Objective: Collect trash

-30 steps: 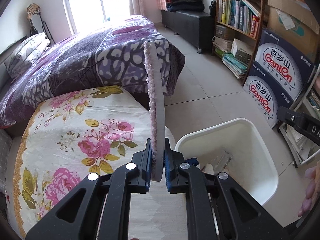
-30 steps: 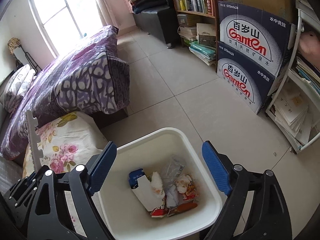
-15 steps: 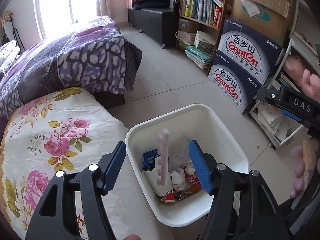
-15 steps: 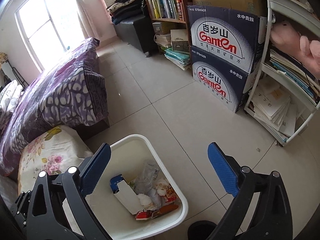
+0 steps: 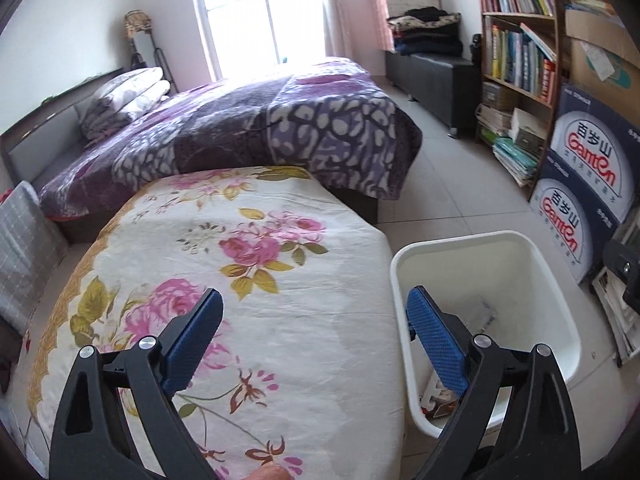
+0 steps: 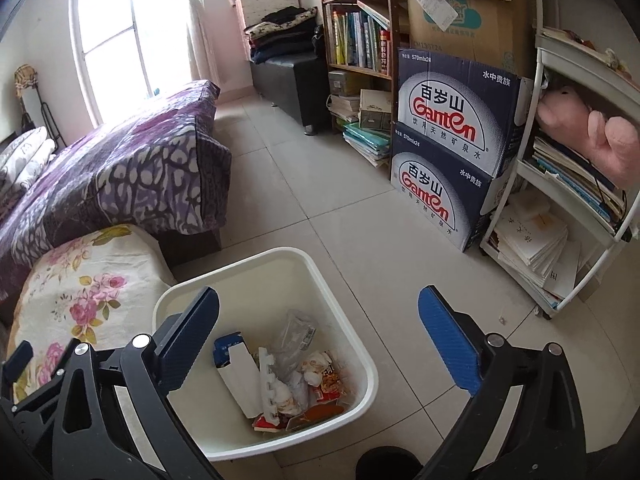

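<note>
A white plastic bin (image 6: 360, 344) stands on the tiled floor beside a floral-covered table (image 5: 256, 280). It holds wrappers, a white and blue carton (image 6: 236, 372), clear plastic and a pale foam strip (image 6: 267, 380) lying among the trash. The bin also shows in the left wrist view (image 5: 548, 280). My left gripper (image 5: 312, 340) is open and empty above the table's right edge. My right gripper (image 6: 316, 344) is open and empty above the bin.
A bed with a purple quilt (image 5: 240, 128) lies behind the table. Stacked Ganten cartons (image 6: 452, 152), a bookshelf (image 6: 356, 40) and a white rack of papers (image 6: 560, 208) line the right wall. A dark bench (image 6: 288, 76) stands at the back.
My left gripper opened and let go of the foam strip, which now lies in the bin. It then swung left from over the bin to over the table. My right gripper stayed open.
</note>
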Available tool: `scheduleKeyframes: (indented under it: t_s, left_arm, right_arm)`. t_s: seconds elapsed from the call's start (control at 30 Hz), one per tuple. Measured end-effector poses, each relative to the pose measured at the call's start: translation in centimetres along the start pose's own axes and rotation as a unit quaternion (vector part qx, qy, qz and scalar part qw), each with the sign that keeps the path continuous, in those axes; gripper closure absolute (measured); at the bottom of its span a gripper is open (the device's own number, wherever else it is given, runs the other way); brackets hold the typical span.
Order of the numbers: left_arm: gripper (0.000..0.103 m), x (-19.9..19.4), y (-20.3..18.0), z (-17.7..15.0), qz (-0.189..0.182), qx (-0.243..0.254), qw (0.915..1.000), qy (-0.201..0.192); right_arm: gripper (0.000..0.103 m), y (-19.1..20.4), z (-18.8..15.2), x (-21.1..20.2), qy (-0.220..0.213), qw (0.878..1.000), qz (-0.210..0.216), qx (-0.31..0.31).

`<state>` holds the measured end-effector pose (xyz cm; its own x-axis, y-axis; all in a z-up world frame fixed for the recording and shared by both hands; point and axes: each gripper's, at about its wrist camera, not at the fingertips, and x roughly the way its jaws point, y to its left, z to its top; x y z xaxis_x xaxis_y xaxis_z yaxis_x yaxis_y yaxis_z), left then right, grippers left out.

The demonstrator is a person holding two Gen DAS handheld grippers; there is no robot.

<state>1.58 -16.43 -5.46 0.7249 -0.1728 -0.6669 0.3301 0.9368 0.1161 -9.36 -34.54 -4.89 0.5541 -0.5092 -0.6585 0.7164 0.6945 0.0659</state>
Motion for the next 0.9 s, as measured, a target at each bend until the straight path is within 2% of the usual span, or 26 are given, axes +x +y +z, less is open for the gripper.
scheduleKeyframes:
  t_s: [0.1, 0.23, 0.6, 0.9]
  left_arm:
    - [0.012, -0.4, 1.4, -0.8, 0.018, -0.023, 0.9996, 0.001]
    - [0.012, -1.0, 2.4, -1.7, 0.040, -0.016, 0.9990, -0.010]
    - [0.012, -1.0, 4.8, -2.3, 0.043, -0.048, 0.9979, 0.000]
    - [0.012, -0.8, 5.0, -2.4, 0.041, -0.049, 0.9979, 0.001]
  right_arm:
    - [0.007, 1.0, -1.1, -0.4, 0.000, 1.000, 0.004, -0.015]
    - [0.007, 2.3, -2.0, -0.4, 0.005, 0.999, 0.007, -0.036]
    - [0.007, 5.8, -3.7, -0.8, -0.013, 0.995, 0.021, -0.094]
    - [0.007, 7.1, -3.7, -0.5, -0.013, 0.995, 0.030, -0.096]
